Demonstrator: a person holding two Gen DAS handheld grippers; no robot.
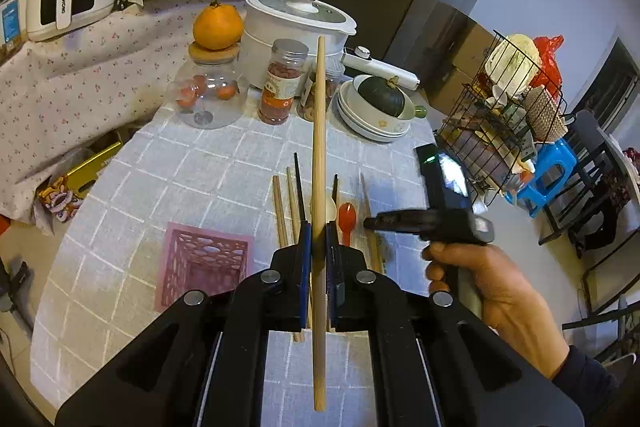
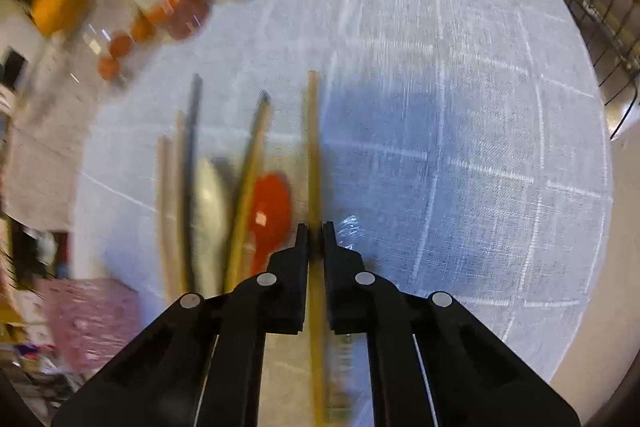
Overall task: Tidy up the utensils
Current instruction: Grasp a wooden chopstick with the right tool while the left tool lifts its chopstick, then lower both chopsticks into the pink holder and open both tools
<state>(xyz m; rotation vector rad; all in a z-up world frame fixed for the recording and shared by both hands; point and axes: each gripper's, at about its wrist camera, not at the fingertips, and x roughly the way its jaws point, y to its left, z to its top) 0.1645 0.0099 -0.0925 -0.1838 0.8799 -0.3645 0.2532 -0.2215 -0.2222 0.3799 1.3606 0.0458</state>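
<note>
Left gripper (image 1: 319, 227) pinches a lifted wooden chopstick (image 1: 319, 131); right gripper (image 2: 316, 227) clamps another chopstick (image 2: 314, 147) on the table. Next, likely: carry both to pink basket (image 1: 202, 267), near left.

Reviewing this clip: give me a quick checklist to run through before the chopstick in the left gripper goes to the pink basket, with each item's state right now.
1. Left gripper shut on the wooden chopstick: ok, the stick is clamped between the jaws.
2. Chopstick lifted off the tablecloth: ok, it stands up above the other utensils.
3. Pink basket open and reachable: ok, it sits left of the gripper with its mouth unobstructed.
4. Right gripper shut on its own chopstick: ok, though the view is blurred.
5. Right-hand stick lifted off the table: cannot tell.
6. Red spoon out of the way: ok.
</note>
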